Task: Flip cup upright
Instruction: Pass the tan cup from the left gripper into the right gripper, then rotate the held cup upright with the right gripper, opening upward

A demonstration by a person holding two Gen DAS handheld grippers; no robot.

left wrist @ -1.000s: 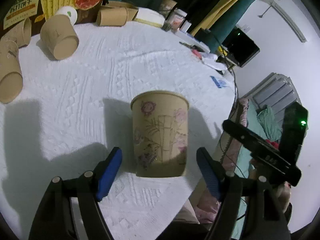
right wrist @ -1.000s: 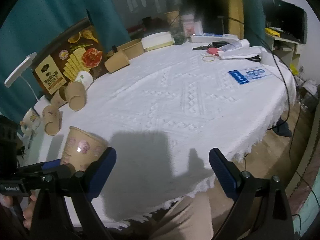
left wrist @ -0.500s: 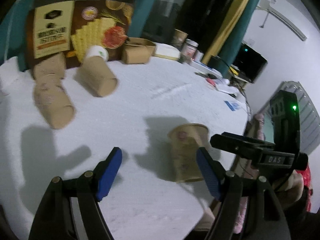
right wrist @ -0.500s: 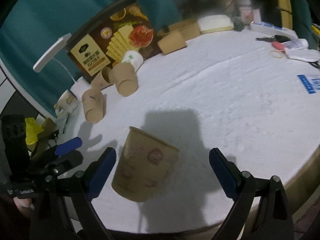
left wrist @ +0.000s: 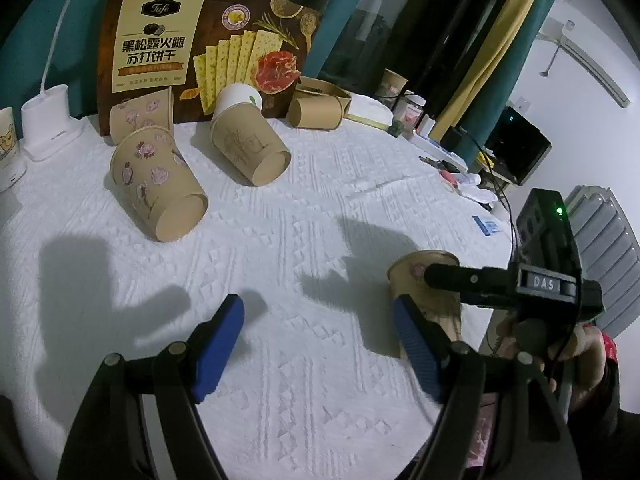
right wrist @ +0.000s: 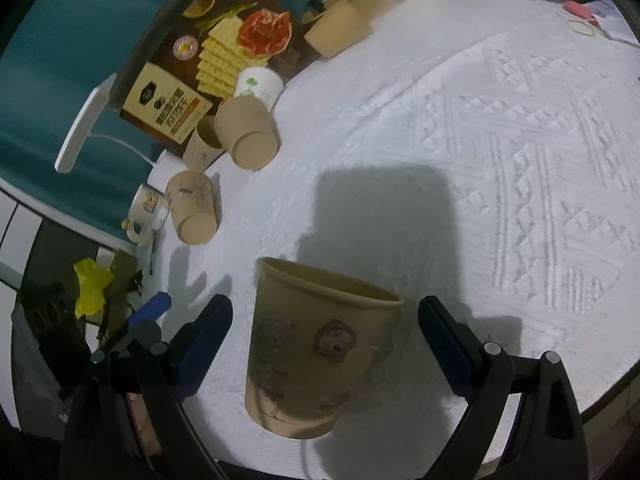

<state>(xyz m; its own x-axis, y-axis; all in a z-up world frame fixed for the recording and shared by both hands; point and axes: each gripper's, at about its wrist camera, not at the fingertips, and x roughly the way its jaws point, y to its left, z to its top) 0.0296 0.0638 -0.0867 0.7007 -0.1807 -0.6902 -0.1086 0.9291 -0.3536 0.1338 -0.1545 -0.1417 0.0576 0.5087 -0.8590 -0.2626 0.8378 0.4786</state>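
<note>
A tan paper cup with pink flower prints [right wrist: 312,352] stands upright, mouth up, near the table's front edge. My right gripper [right wrist: 324,340] is open, its blue pads on either side of the cup and clear of it. In the left wrist view the same cup [left wrist: 424,292] shows at the right, partly hidden by the right gripper's black body. My left gripper [left wrist: 318,340] is open and empty over bare tablecloth, left of the cup.
Several paper cups lie on their sides at the back left [left wrist: 160,184] [left wrist: 250,144] [left wrist: 316,112]. A cracker box [left wrist: 208,52] stands behind them. A white lamp base [left wrist: 44,120] is far left. White tablecloth [left wrist: 300,208] covers the round table.
The left gripper pulled back left from the upright cup and now faces the lying cups. The right gripper moved in around the cup, which has not moved.
</note>
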